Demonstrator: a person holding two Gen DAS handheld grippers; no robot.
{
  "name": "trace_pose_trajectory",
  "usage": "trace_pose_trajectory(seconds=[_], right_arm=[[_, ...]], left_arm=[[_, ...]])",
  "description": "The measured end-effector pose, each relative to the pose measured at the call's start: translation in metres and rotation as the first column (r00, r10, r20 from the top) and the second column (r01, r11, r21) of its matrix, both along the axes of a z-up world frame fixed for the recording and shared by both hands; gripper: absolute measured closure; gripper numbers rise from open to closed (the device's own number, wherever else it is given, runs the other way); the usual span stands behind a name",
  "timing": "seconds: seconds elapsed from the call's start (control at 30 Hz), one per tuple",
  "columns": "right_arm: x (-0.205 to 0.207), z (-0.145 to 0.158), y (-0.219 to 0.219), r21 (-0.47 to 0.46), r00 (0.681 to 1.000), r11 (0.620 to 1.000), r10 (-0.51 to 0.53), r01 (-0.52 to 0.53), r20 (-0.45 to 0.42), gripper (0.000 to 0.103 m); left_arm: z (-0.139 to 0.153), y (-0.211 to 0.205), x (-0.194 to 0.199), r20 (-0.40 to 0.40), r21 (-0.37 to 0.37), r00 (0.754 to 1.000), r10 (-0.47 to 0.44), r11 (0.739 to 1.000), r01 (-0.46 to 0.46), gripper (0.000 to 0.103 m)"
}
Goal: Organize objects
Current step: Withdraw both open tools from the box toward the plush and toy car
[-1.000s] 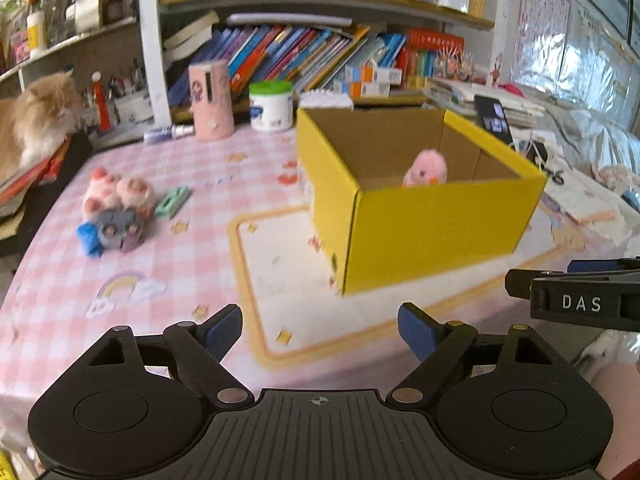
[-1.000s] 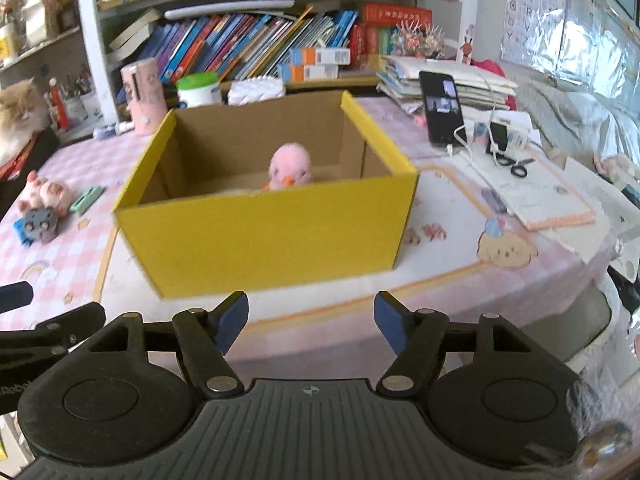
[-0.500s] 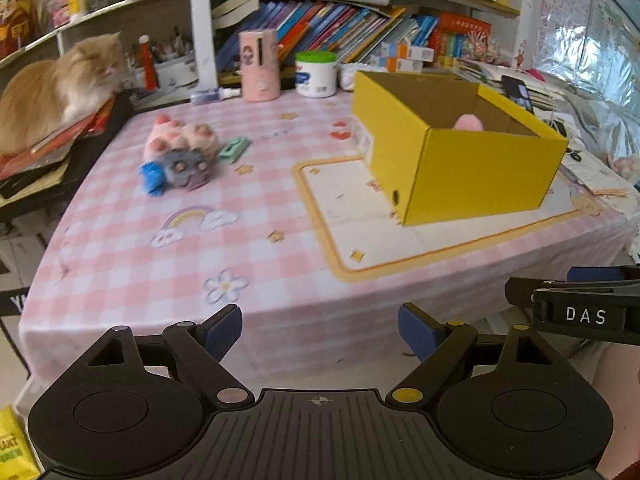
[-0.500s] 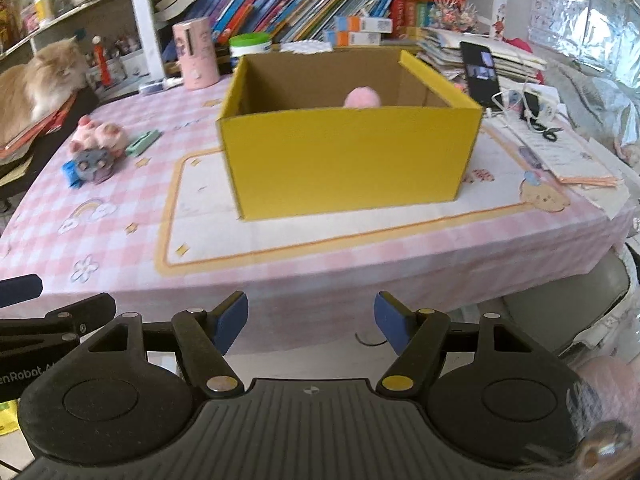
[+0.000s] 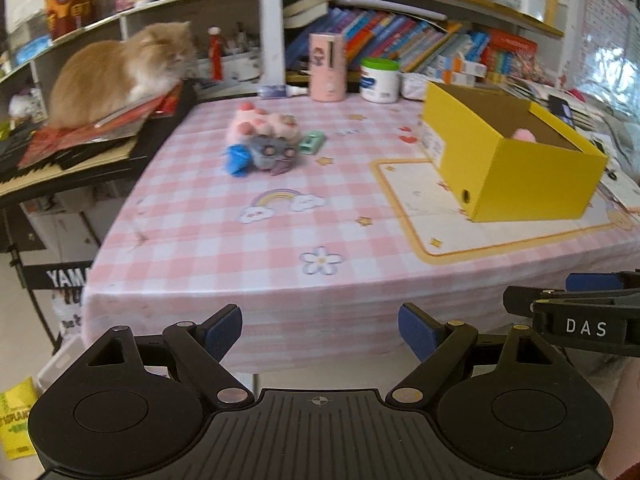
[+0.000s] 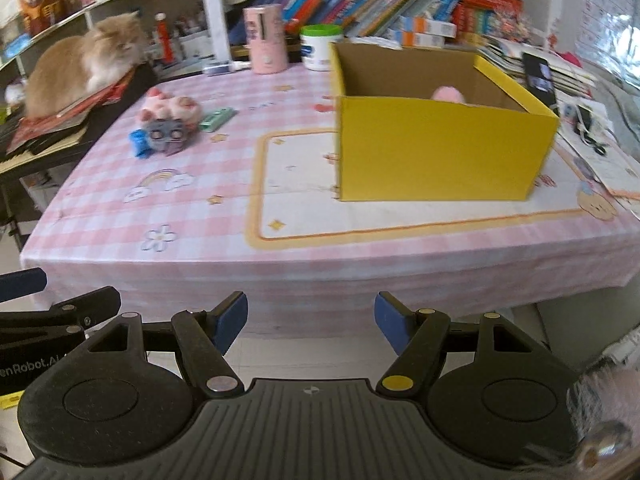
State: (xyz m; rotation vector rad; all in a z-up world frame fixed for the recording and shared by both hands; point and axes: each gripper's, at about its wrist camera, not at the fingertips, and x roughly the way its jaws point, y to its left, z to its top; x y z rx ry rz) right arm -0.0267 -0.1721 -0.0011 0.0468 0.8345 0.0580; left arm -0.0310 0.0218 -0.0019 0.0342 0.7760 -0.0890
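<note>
Bookshelves (image 5: 420, 36) crammed with books line the wall behind the counter (image 5: 248, 248), which wears a pink checked cloth, and an orange cat (image 5: 120, 72) sits on a stack beside it. On the counter stand a yellow box (image 5: 520, 176) with a pink plush (image 5: 525, 135) inside and, well apart, a cluster of small toys (image 5: 264, 144). The left tongs (image 5: 320, 330) and right tongs (image 6: 311, 322) hang open and empty off the near edge.

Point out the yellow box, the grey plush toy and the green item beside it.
yellow box (image 6: 440, 148), right wrist view, front wall.
grey plush toy (image 6: 166, 136), right wrist view, its face.
green item (image 6: 217, 117), right wrist view, top surface.
</note>
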Motion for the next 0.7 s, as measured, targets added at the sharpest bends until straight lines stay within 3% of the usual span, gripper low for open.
trace_pose_trajectory(seconds=[0.7], right_arm=[[0.007, 0.013, 0.056, -0.012, 0.99, 0.991, 0.132, -0.131, 0.048, 0.034]], left_arm=[[0.008, 0.049, -0.005, 0.048, -0.004, 0.993, 0.107, 0.994, -0.107, 0.015]])
